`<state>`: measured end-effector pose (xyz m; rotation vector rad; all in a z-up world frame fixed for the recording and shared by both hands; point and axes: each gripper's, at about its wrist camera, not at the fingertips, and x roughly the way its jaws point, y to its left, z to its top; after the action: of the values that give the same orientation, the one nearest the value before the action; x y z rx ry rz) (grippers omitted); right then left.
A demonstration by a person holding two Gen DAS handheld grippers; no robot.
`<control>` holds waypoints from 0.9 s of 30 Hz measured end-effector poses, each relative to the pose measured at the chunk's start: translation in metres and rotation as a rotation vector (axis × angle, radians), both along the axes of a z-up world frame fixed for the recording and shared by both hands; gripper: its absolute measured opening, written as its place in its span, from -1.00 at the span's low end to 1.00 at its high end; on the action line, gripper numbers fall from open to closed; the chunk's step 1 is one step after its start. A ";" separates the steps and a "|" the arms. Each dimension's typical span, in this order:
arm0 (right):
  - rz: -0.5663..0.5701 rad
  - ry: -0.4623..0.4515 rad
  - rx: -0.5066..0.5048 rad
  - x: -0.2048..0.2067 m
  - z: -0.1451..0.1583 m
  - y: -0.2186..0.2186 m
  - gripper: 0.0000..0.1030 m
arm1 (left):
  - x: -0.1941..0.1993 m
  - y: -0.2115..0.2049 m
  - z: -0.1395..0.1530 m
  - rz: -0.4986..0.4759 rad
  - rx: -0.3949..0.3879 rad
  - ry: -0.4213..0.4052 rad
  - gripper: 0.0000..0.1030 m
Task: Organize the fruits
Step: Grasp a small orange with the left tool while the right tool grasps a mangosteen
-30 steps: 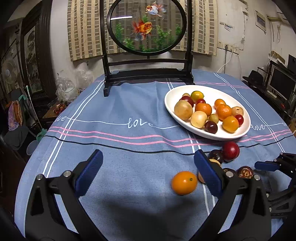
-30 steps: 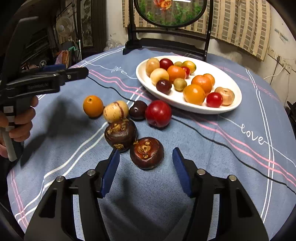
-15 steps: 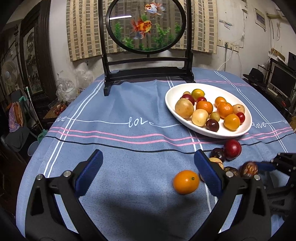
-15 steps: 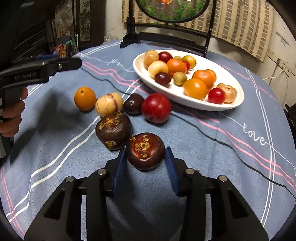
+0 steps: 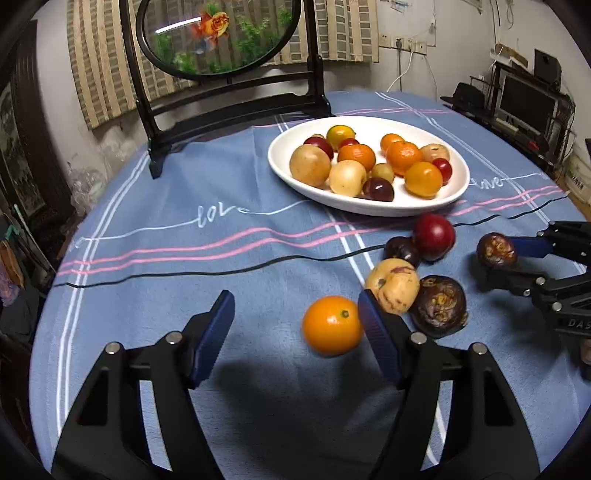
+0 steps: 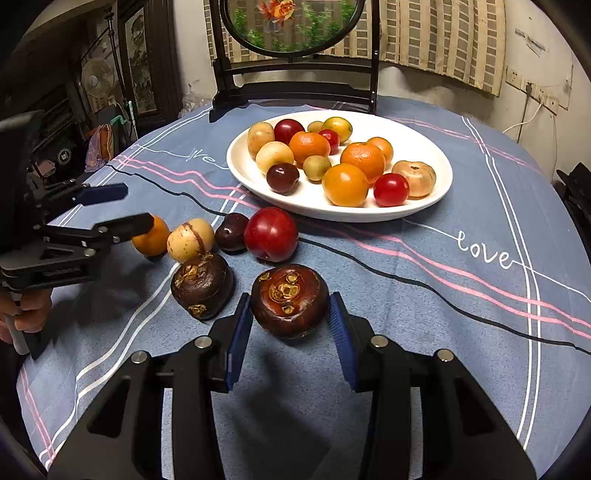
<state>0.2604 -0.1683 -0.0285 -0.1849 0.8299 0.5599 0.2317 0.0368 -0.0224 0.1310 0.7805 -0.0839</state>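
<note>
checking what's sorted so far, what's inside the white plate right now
The white plate holds a pile of fruit: orange citrus, red plums, a dark plum, pale yellow fruits and small green ones. The plate floor beneath them is hidden.

A blue tablecloth with pink, white and black stripes and the word "love" covers the counter. At its far edge stands a round goldfish panel in a dark wooden stand. Striped curtains hang behind.
</note>
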 end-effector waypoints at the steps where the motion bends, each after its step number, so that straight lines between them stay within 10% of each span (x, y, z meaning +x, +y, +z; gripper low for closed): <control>1: 0.000 0.001 0.000 0.000 0.000 0.000 -0.17 | 0.000 0.000 0.000 -0.003 -0.003 0.003 0.36; 9: -0.008 0.009 -0.004 0.002 -0.002 -0.002 -0.17 | -0.002 -0.010 -0.009 -0.070 -0.026 0.046 0.32; 16: -0.007 0.003 -0.002 0.001 -0.001 -0.002 -0.17 | -0.004 -0.023 -0.017 -0.147 -0.041 0.085 -0.20; 27: 0.006 -0.013 0.026 0.000 0.005 -0.004 -0.17 | -0.006 -0.014 -0.006 -0.102 -0.067 0.052 -0.21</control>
<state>0.2602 -0.1724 -0.0231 -0.1677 0.8095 0.5745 0.2254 0.0230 -0.0284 0.1051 0.8215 -0.2107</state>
